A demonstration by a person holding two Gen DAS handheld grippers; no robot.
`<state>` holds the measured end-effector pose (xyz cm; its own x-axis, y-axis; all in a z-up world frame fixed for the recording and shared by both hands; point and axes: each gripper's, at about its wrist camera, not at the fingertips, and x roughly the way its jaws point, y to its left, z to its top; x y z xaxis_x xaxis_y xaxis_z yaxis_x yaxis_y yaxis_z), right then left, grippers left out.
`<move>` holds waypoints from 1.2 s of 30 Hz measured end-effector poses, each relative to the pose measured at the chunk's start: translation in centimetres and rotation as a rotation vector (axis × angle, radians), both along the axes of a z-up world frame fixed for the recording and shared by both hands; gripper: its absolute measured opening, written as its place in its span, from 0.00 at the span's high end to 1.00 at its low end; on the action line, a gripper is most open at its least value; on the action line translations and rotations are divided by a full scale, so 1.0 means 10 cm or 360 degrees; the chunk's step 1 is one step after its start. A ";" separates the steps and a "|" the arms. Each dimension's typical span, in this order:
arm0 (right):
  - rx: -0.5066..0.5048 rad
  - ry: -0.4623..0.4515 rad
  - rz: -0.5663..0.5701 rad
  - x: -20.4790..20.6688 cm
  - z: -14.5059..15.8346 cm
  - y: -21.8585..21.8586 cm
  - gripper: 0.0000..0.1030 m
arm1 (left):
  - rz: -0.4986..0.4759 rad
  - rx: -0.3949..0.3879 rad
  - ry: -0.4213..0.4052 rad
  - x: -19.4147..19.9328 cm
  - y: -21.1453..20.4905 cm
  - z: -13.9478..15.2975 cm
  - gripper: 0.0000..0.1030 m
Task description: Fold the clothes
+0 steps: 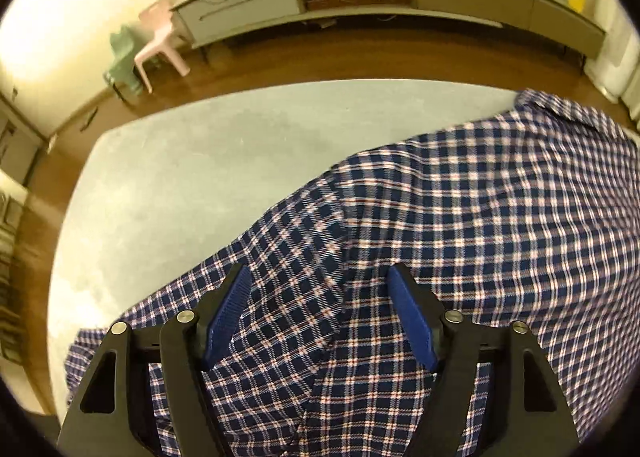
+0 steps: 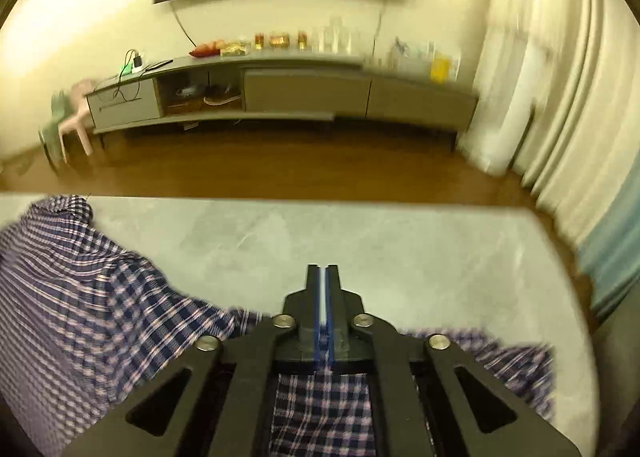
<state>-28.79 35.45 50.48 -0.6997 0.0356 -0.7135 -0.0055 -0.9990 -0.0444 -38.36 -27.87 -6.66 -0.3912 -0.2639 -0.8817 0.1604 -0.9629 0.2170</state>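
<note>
A navy, white and red plaid shirt (image 1: 460,217) lies spread on a pale grey table (image 1: 200,169). My left gripper (image 1: 320,277) is open, its blue-padded fingers (image 1: 412,321) just above the shirt's sleeve area, holding nothing. In the right wrist view the shirt (image 2: 92,297) lies to the left and under the gripper. My right gripper (image 2: 323,271) is shut, its jaws pressed together above the bare table; shirt cloth shows at the base of the jaws, but I cannot tell whether it is pinched.
The table's far edge (image 2: 320,203) meets a wooden floor (image 2: 280,165). A long grey TV cabinet (image 2: 304,97) with clutter on top stands against the wall. A pink plastic stool (image 1: 160,41) is at far left. White curtains (image 2: 560,97) hang at right.
</note>
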 end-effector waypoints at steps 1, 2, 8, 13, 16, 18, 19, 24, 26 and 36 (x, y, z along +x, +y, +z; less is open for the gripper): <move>-0.0049 -0.0025 0.0009 -0.01 -0.01 0.01 0.89 | -0.0034 -0.0021 0.0009 0.04 0.04 0.03 0.29; -0.0095 -0.0041 0.0083 0.00 0.03 -0.04 0.86 | -0.0061 -0.0004 0.0045 0.12 0.06 0.08 0.29; -0.0145 -0.0268 0.0677 0.24 -0.06 -0.78 0.62 | -0.0118 0.0125 0.0000 0.44 0.05 0.06 0.29; 0.0165 -0.0447 0.0523 0.19 -0.52 -0.94 0.64 | -0.0037 0.0135 -0.0004 0.57 -0.11 0.01 0.27; 0.0592 -0.0461 0.0433 0.17 -0.72 -1.11 0.64 | -0.0140 0.0138 0.0009 0.59 0.04 0.07 0.29; 0.0657 -0.0401 0.0422 0.18 -0.81 -1.26 0.64 | -0.0222 0.0202 0.0043 0.58 0.19 0.11 0.29; 0.0568 -0.0352 0.0442 0.18 -0.80 -1.33 0.64 | -0.0261 0.0231 0.0059 0.58 0.26 0.13 0.29; 0.0131 -0.0327 0.0637 0.27 -1.11 -1.68 0.62 | -0.0200 0.0161 -0.0041 0.54 0.23 0.06 0.24; 0.0214 -0.0347 0.0618 0.33 -1.33 -1.76 0.55 | -0.0156 0.0116 -0.0062 0.68 0.11 0.10 0.26; 0.0454 -0.0380 0.0694 0.84 -2.18 -2.42 0.50 | -0.0366 0.0364 0.0204 3.04 -0.08 0.77 0.25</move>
